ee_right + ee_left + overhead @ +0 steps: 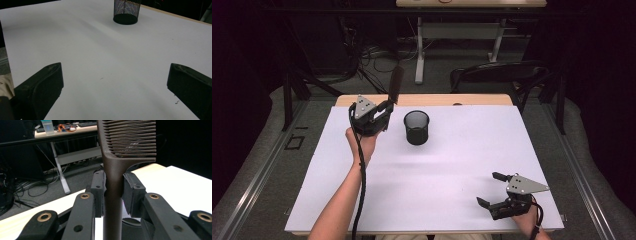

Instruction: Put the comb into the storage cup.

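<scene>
Left tool (384, 107): clenched on the handle of a dark brown comb (395, 85). The left gripper view shows both pads (98, 188) pressed against the comb (113, 185) handle from either side, just below the toothed section. The comb stands close to upright in the grip, teeth end uppermost and leaning slightly away from the person; in the high view its upper part rises past the far edge of the surface (437, 170). The tool is held off the surface at the far left, with its grey three-cornered plate facing up and its cable trailing back along the forearm.

Black mesh cup (417, 127): upright on the white sheet, just to the right of the left tool and apart from it. Its mouth faces up; nothing can be seen inside it in the high view. The comb is outside the cup, to its left and higher.

Right tool (488, 189): released. The right gripper view shows its two jaws standing wide apart with bare white sheet between them. It sits low at the near right corner of the surface, pointed roughly toward the mesh cup (126, 11), well apart from it.

Surface: a white sheet over a light wooden top, whose edge shows along the far side.
</scene>
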### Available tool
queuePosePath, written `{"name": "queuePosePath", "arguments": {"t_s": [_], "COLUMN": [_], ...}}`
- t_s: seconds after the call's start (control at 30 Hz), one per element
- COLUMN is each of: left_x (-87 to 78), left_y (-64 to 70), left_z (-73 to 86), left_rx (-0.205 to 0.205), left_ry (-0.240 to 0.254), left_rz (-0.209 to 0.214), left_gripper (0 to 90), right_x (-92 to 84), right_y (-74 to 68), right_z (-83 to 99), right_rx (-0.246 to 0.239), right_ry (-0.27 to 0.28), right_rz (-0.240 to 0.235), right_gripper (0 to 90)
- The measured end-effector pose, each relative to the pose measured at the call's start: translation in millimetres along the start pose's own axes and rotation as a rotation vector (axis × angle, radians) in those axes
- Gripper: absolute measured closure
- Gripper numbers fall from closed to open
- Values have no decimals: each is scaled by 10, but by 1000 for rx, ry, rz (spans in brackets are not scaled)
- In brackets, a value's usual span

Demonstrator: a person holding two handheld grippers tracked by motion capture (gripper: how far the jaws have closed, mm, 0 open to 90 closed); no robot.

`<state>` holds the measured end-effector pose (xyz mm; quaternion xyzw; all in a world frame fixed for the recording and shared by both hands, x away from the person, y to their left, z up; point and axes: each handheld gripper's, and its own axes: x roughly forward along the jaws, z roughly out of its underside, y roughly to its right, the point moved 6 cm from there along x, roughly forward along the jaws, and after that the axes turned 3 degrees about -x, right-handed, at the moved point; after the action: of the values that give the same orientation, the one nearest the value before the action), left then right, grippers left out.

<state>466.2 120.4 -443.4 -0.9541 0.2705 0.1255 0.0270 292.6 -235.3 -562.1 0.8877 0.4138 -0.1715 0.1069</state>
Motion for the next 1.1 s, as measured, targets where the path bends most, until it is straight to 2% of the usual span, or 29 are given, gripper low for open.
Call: {"name": "queuePosePath", "arguments": {"t_s": [0.77,0.9,1.1], "left_x": [111,132,184], "left_y": [46,56,85], "left_z": [-142,-173,-205], "left_rx": [3,-16,-19], "left_ry": [19,37,41], "left_rz": [-7,-7,-6], "left_gripper": [721,722,722], "right_x": [-2,-4,-3], "right_y": [6,8,8], "right_z": [3,6,6], "right_rx": [4,5,6], "right_ry": [-1,-4,-4], "right_rz": [0,-2,-3], "right_gripper": [3,3,3]}}
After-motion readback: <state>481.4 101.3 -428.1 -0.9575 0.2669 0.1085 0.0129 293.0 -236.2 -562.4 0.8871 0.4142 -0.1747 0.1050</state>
